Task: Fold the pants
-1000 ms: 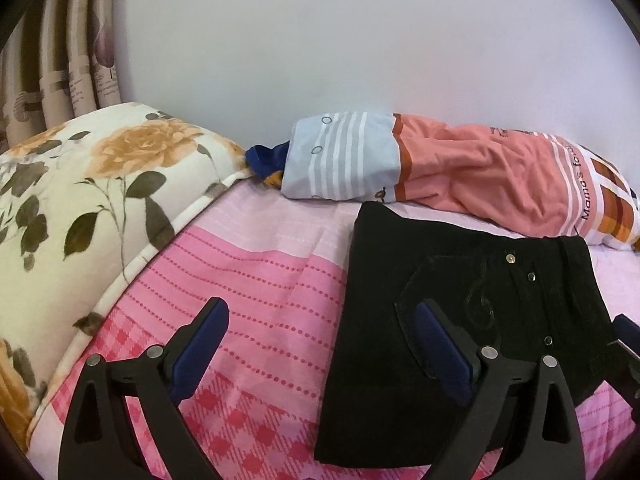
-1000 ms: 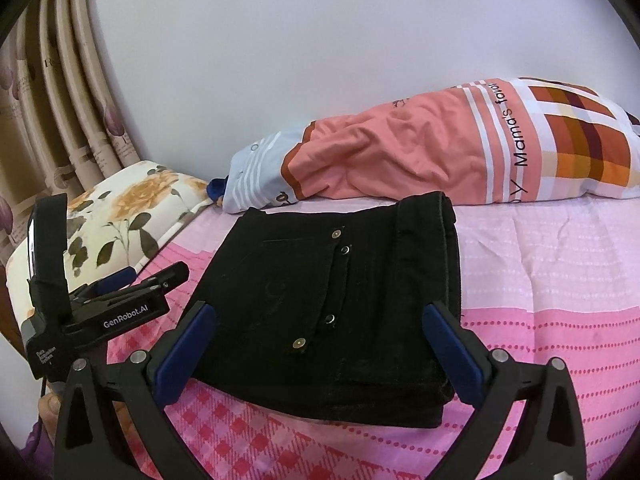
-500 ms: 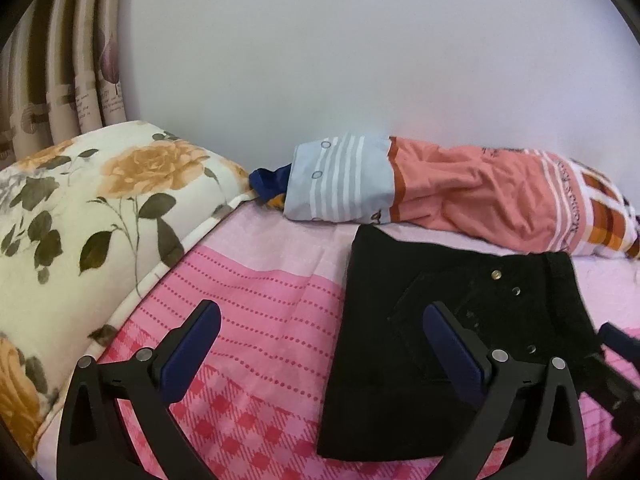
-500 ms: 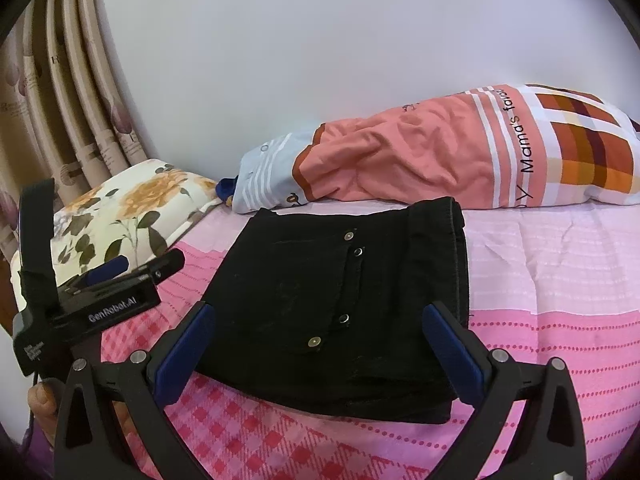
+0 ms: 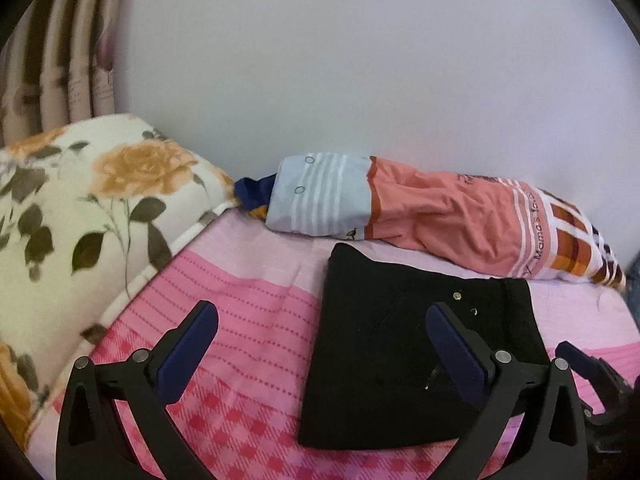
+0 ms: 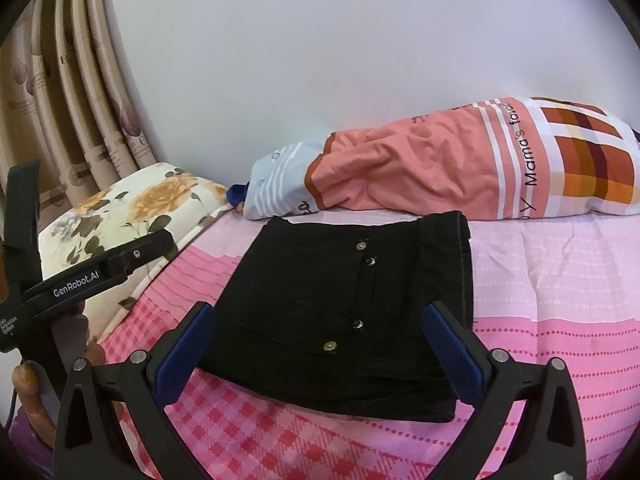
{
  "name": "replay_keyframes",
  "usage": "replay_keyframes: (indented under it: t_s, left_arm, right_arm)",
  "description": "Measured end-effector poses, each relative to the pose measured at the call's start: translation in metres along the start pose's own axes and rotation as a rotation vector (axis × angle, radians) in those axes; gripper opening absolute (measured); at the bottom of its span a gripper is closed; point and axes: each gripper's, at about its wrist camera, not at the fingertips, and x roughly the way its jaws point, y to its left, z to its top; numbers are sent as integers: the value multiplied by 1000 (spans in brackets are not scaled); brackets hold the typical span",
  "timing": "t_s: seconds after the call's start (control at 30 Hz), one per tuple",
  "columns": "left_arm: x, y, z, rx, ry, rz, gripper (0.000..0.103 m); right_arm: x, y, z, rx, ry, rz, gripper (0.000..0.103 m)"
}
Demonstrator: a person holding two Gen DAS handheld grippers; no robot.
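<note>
The black pants (image 6: 344,312) lie folded into a compact rectangle on the pink bed sheet (image 6: 560,280), metal buttons facing up. They also show in the left wrist view (image 5: 404,352). My right gripper (image 6: 320,344) is open and empty, held above the near edge of the pants. My left gripper (image 5: 322,348) is open and empty, over the sheet at the pants' left edge. The left gripper's body also shows at the left of the right wrist view (image 6: 92,276).
A floral pillow (image 5: 80,220) lies at the left of the bed. A pink, blue and plaid pillow (image 6: 460,168) lies along the white wall behind the pants. Curtains (image 6: 72,100) hang at the far left.
Both grippers have drawn back and risen from the pants, which look smaller and farther. The jaws stayed open. The pants have not moved.
</note>
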Motion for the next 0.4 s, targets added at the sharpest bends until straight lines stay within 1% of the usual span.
replay_keyframes:
  t_s: [0.1,0.17,0.27,0.4]
  left_arm:
    - [-17,13,-9,-51,-104,162,103]
    - [-21,26,-11,-74,-98,168,103]
    - [-31,53,-14,-127,-102,236,103]
    - [-35,101,-16,-204,-90,386,103]
  right_arm:
    - [4,11,3,-19,7,19,103]
    - [10,22,6,-34,20,44,103]
    - [23,49,9,-67,41,94,103]
    - [49,100,16,-131,65,197,103]
